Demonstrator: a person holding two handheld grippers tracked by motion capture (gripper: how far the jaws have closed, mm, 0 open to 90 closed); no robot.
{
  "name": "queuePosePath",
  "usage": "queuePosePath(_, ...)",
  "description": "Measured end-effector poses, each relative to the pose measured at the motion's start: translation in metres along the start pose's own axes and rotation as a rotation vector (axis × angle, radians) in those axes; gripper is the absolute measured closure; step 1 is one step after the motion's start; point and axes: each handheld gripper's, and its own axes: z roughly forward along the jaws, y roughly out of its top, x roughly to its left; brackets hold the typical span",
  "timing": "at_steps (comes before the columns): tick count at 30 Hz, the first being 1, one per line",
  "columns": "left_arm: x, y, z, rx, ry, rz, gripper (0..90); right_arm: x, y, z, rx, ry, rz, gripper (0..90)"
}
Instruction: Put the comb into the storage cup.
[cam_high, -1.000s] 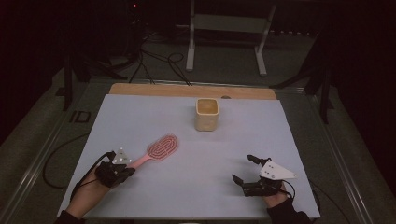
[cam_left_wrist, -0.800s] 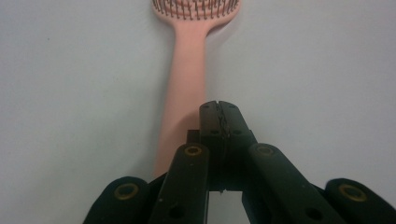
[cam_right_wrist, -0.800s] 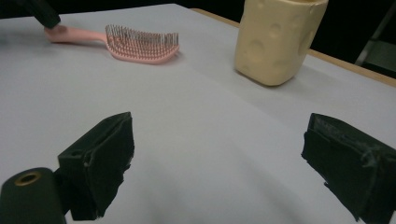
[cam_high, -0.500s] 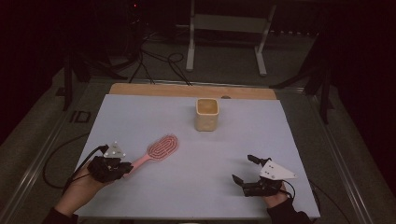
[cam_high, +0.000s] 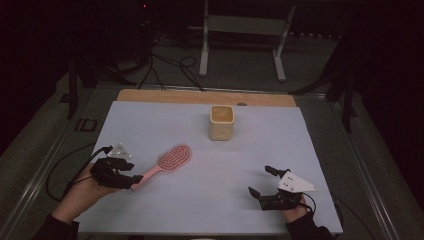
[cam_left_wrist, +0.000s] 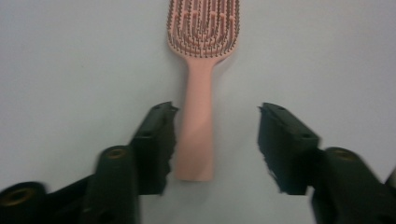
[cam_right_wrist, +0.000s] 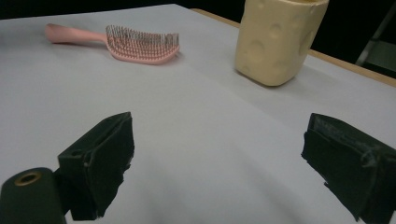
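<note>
A pink hairbrush lies bristles up on the pale mat, its handle pointing toward my left gripper. In the left gripper view the brush handle sits below and between the jaws of the left gripper, which have just been opening and stand apart without touching it. My right gripper rests open near the front right of the mat with nothing in it. The right gripper view looks past its open jaws to the hairbrush and a cream cup.
The cream cup stands upright at the back middle of the mat. A wooden strip runs along the far edge. Beyond the table are floor cables and a metal stand.
The left gripper's jaws, shut on the brush handle a second ago, have opened, and the hand has lifted a little. The brush stays on the mat. The right gripper has not moved.
</note>
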Motion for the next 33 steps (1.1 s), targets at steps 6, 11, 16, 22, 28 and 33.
queuePosePath(6,0.003,0.005,-0.001,-0.007,-0.046,0.006,21.3,0.000,0.000,0.000,0.000,0.000,0.000,8.7)
queuePosePath(11,0.005,0.012,0.002,0.024,-0.042,0.025,14.7,0.000,0.000,0.000,-0.004,0.003,-0.005,8.7)
queuePosePath(16,0.005,0.018,0.007,0.036,-0.071,0.036,12.4,0.000,0.000,0.001,-0.002,0.004,0.000,8.7)
queuePosePath(22,0.005,0.026,0.017,0.071,-0.076,0.050,8.9,0.000,0.000,0.001,-0.002,0.008,0.005,8.7)
queuePosePath(28,0.004,0.033,0.027,0.105,-0.046,0.070,0.2,0.000,0.000,0.001,-0.001,0.009,-0.001,8.7)
queuePosePath(33,0.005,0.038,0.036,0.118,-0.035,0.071,0.0,0.000,0.000,0.001,-0.002,0.010,0.000,8.7)
